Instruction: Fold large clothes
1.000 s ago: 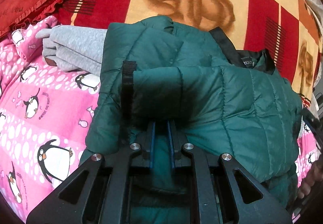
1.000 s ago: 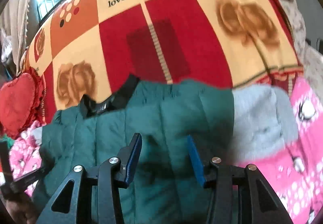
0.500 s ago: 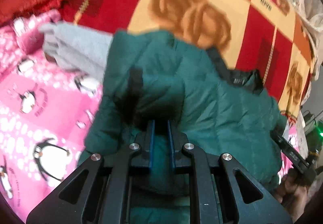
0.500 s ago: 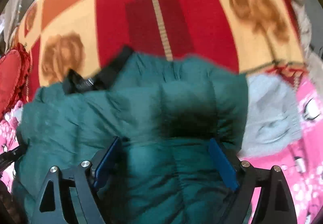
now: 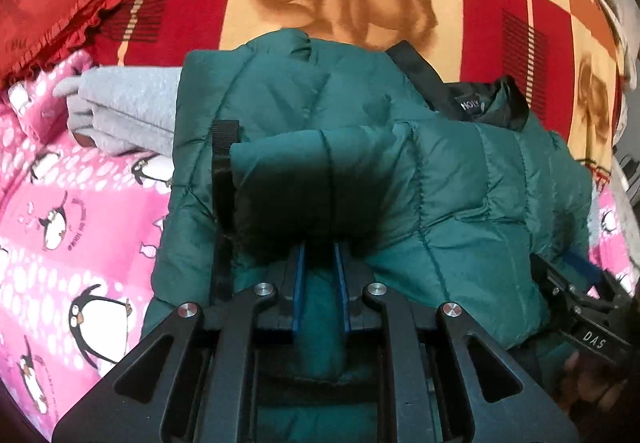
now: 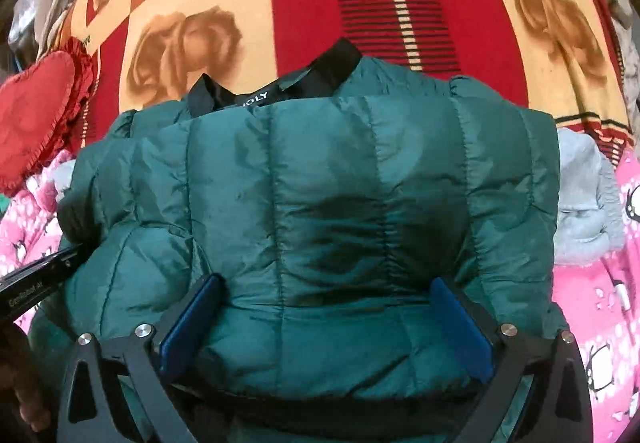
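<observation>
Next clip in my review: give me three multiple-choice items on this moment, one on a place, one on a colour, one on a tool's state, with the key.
1. Where does the grey garment lie relative to the green puffer jacket in the left wrist view?
A. To its left, partly under its edge
B. On top of it
C. Far beyond it, beside the word "love"

2. What colour is the jacket's collar?
A. White
B. Black
C. Pink

3. How does the right tool stand?
A. Shut on the grey garment
B. Shut with nothing in it
C. Open, a finger on each side of a fold of the jacket

Key: 1 A, the grey fabric emerges from the jacket's left edge onto the pink penguin blanket. 2 B, a black band tops the green quilting. 3 C, the blue pads sit wide apart around the padding.
</observation>
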Demonstrator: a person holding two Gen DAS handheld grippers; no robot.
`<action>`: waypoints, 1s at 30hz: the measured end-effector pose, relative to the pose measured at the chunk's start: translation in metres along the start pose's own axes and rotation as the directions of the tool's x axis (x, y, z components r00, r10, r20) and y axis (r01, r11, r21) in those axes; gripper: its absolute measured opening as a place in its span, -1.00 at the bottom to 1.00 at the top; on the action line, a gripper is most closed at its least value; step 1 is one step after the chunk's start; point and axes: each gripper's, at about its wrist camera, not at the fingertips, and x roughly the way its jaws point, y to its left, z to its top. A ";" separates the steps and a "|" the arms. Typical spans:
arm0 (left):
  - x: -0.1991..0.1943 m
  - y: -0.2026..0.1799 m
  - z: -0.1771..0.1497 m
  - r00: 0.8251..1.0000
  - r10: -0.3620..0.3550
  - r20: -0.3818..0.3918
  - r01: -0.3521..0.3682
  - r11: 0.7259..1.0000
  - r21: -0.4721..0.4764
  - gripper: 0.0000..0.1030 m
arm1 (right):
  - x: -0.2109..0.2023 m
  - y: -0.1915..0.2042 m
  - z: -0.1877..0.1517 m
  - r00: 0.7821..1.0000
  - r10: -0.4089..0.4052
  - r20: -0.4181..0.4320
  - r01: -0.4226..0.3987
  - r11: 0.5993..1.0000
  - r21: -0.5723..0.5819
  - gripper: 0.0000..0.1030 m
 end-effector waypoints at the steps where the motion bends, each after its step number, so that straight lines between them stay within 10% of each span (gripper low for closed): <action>1: 0.000 0.002 0.000 1.000 -0.009 -0.004 0.009 1.000 -0.011 -0.74 | -0.001 0.000 -0.001 1.000 0.000 0.001 0.000 1.000 0.000 1.00; 12: -0.037 0.007 0.001 0.998 -0.051 0.037 0.053 0.997 -0.057 -0.74 | -0.057 -0.013 -0.004 0.998 -0.023 0.065 0.022 1.000 0.016 1.00; 22: -0.049 -0.011 -0.018 0.997 -0.076 0.007 0.076 0.997 -0.012 -0.74 | -0.038 -0.018 -0.066 0.983 -0.059 -0.171 0.058 0.998 -0.016 1.00; 30: -0.043 -0.010 -0.025 0.998 -0.063 -0.020 0.063 0.998 -0.010 -0.74 | -0.039 -0.018 -0.075 0.996 -0.040 -0.076 0.040 0.999 -0.004 1.00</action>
